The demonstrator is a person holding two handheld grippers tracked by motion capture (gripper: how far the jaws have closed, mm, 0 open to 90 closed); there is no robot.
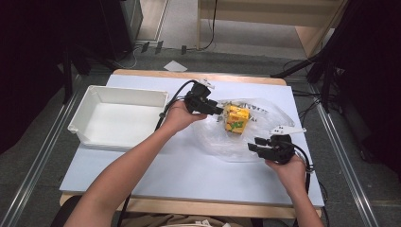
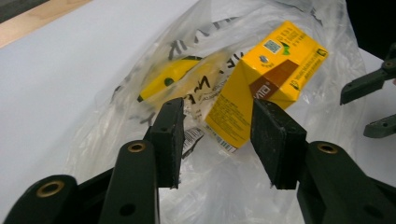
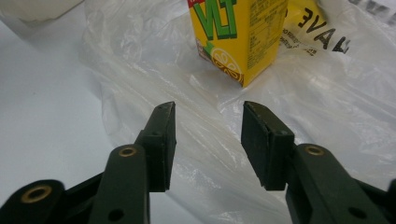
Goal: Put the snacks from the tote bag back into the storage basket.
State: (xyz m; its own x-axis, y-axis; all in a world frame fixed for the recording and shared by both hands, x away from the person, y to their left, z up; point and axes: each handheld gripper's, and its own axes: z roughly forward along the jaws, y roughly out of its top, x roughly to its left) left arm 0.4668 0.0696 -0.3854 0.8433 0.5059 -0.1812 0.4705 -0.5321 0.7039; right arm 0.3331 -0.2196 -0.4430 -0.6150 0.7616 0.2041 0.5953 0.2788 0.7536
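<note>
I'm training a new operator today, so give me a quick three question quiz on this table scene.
1. True or false: the yellow drink carton lies in the white bin.
2. What does the carton rest on?
A. clear plastic bag
B. bare table
C. a plate
3. Are the left claw and right claw open or shut?

Key:
1. False: it is on the bag, right of the bin.
2. A
3. Both open, gripping nothing.

A white tray (image 1: 118, 116) is sitting at the table's (image 1: 156, 175) left side; a paper scrap (image 1: 175, 66) is lying on the floor beyond.
</note>
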